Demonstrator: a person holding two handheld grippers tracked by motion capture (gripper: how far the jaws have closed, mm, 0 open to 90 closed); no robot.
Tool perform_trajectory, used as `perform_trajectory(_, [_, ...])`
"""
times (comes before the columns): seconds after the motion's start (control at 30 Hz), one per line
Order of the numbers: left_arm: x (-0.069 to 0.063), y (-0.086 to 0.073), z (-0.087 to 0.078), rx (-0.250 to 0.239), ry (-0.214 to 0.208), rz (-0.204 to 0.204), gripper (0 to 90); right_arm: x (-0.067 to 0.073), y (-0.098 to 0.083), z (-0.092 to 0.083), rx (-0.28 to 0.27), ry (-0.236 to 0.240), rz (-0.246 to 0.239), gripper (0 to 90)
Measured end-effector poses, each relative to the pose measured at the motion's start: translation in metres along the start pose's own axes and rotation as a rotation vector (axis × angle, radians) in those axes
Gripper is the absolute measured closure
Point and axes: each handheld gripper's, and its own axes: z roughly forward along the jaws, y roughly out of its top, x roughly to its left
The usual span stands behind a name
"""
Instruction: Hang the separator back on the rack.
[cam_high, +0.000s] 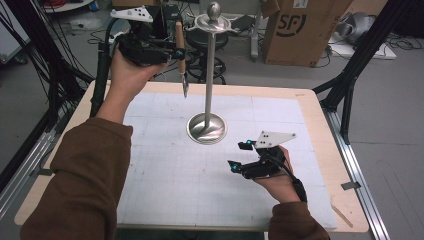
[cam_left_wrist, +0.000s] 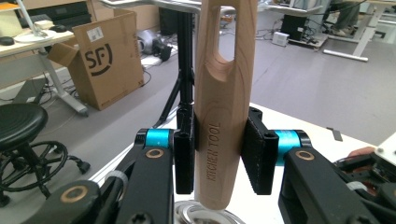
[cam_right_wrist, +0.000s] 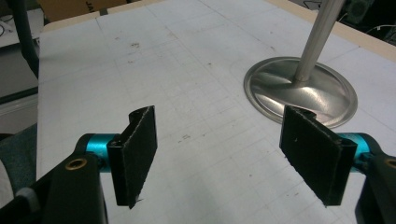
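A wooden-handled kitchen tool (cam_high: 179, 42) with a small metal end hangs upright in the air at the back left, with my left gripper (cam_high: 178, 53) shut on its handle. In the left gripper view both pads (cam_left_wrist: 257, 155) press the handle (cam_left_wrist: 224, 93), which bears the words "KITCHEN TOOL" and a long slot near its top. Just right of the tool stands a metal stand (cam_high: 210, 75) with a round base (cam_high: 206, 129) and hook arms at its top. My right gripper (cam_high: 237, 156) rests low over the mat, right of the base (cam_right_wrist: 322, 93). It is open (cam_right_wrist: 224, 158) with nothing between its jaws.
A white grid mat (cam_high: 175, 190) covers the wooden table (cam_high: 320, 130). Behind the table are a cardboard box (cam_high: 300, 30), a black stool (cam_high: 205, 45) and cables on the floor. Black frame legs (cam_high: 350, 95) stand at the table's right back corner.
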Motion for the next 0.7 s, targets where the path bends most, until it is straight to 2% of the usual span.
perform_trajectory(0.13, [0.003,0.001,0.002,0.008,0.011,0.006,68.4,0.0,0.0,0.0,0.001,0.0,-0.001,26.8])
perform_trajectory(0.57, [-0.006,0.013,0.016,0.04,0.036,0.046,68.5,-0.001,0.0,0.0,0.001,0.01,0.004,26.7])
perform_trajectory(0.7, [-0.006,0.012,0.019,0.047,0.049,0.039,68.4,0.0,0.0,0.0,-0.001,0.011,0.004,26.7])
